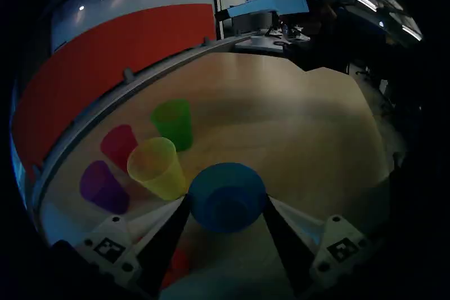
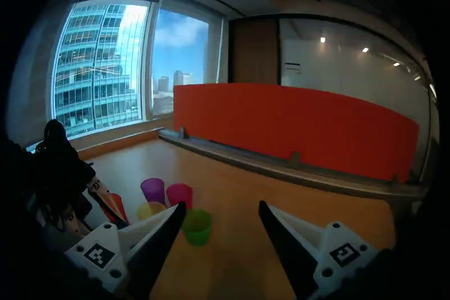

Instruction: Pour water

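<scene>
In the left gripper view my left gripper (image 1: 226, 203) is shut on a blue cup (image 1: 225, 184), whose open mouth faces the camera; both fingers press its sides. Just to its left stands a yellow cup (image 1: 156, 168), with a green cup (image 1: 173, 122), a pink cup (image 1: 119, 145) and a purple cup (image 1: 103, 186) around it on the wooden table (image 1: 292, 125). In the right gripper view my right gripper (image 2: 222, 213) hangs open above the table, holding nothing. The green cup (image 2: 197, 225) sits near its left fingertip, with the pink cup (image 2: 179, 194), purple cup (image 2: 153, 189) and yellow cup (image 2: 148, 210) behind it.
An orange cup (image 2: 118, 204) stands beside the left gripper (image 2: 98, 187), which a dark-sleeved arm (image 2: 53, 176) holds at the left. A red partition (image 2: 292, 122) on a grey rail (image 2: 281, 168) runs along the table's far edge. Bare wood lies to the right of the cups.
</scene>
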Demonstrator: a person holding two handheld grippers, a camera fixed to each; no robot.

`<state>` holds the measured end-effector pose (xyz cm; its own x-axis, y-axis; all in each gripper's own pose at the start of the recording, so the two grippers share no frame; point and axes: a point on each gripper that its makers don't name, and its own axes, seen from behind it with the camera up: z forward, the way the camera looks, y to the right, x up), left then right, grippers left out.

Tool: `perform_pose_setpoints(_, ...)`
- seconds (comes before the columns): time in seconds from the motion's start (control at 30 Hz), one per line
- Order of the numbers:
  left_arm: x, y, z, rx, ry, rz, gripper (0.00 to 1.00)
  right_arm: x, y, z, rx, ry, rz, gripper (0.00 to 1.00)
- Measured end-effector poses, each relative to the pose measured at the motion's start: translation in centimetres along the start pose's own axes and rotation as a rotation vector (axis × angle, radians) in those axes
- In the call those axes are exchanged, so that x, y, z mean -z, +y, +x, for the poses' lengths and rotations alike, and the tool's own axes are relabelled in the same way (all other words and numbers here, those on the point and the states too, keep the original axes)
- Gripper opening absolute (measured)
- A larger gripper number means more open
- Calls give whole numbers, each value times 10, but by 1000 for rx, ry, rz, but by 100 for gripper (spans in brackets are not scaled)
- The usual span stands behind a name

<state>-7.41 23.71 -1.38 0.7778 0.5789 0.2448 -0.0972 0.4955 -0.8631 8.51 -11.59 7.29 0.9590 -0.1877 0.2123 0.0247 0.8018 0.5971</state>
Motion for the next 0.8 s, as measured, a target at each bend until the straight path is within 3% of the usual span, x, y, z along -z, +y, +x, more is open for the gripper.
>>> perform_pose_setpoints(0.5,3,7,5,26,32,-8,87,-3,0,-7,4,-11,0,100)
perform_pose_setpoints(0.8,20,11,27,51,95,-19,87,-7,-2,-8,7,-19,4,100)
